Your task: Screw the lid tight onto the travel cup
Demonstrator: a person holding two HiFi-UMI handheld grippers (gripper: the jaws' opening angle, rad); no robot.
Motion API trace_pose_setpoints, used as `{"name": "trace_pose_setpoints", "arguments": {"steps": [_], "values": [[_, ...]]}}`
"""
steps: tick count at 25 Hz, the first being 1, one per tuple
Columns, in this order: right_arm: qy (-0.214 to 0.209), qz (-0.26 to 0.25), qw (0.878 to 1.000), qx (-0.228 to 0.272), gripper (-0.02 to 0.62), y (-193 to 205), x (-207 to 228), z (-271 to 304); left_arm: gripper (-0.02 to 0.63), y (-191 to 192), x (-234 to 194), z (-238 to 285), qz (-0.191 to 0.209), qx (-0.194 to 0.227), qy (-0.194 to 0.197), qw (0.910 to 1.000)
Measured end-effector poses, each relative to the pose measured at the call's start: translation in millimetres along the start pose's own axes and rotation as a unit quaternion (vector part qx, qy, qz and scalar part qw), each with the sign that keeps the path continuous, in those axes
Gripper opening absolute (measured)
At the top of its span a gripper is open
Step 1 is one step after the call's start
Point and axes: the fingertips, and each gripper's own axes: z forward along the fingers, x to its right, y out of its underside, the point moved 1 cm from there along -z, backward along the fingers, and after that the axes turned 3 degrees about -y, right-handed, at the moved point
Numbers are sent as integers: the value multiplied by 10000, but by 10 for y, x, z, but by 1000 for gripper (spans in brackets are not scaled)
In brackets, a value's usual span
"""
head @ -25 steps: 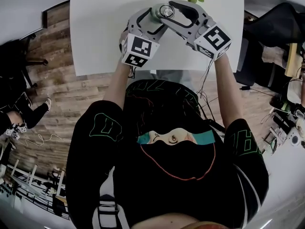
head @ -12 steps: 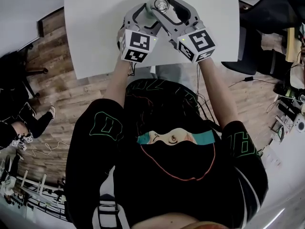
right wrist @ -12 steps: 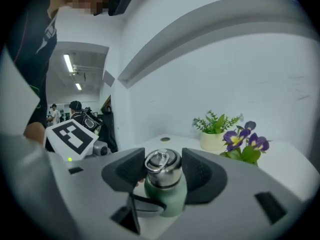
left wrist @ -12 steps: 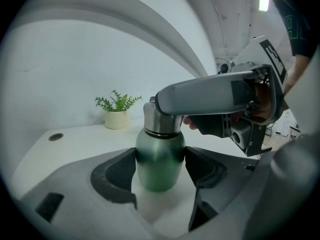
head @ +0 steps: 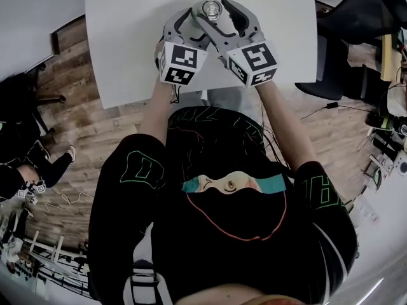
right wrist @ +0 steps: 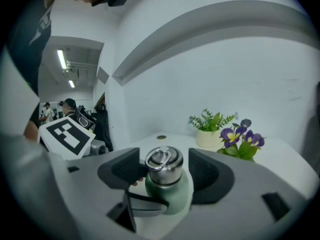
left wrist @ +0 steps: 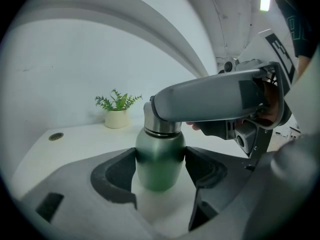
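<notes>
The green travel cup [left wrist: 160,156] stands on the white table [head: 127,37]. The left tongs [left wrist: 160,168] are clamped on its body. The right tongs [right wrist: 164,167] have just been opening and stand apart on either side of the steel lid [right wrist: 163,162] on top of the cup.

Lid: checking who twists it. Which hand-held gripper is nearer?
Right. The right hand-held gripper, jaws just opening, straddles the lid without pressing; the left hand-held gripper clamps the cup below it.
</notes>
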Motion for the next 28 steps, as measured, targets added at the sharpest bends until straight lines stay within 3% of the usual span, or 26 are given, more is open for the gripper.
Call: {"name": "trace_pose_setpoints", "arguments": {"steps": [1, 13, 21, 28], "values": [[-76, 78, 9999, 10, 315, 3, 3, -4, 321, 0, 2, 0, 1, -9, 6, 10000], [-1537, -231, 9878, 37, 303, -205, 150, -45, 321, 46, -19, -10, 25, 5, 78, 10000], [-3062, -909, 9470, -342, 295, -161, -56, 9, 321, 58, -33, -37, -23, 72, 117, 9999], [-3856, -982, 9156, -576, 289, -134, -77, 52, 321, 14, 0, -6, -79, 143, 176, 9997]]}}
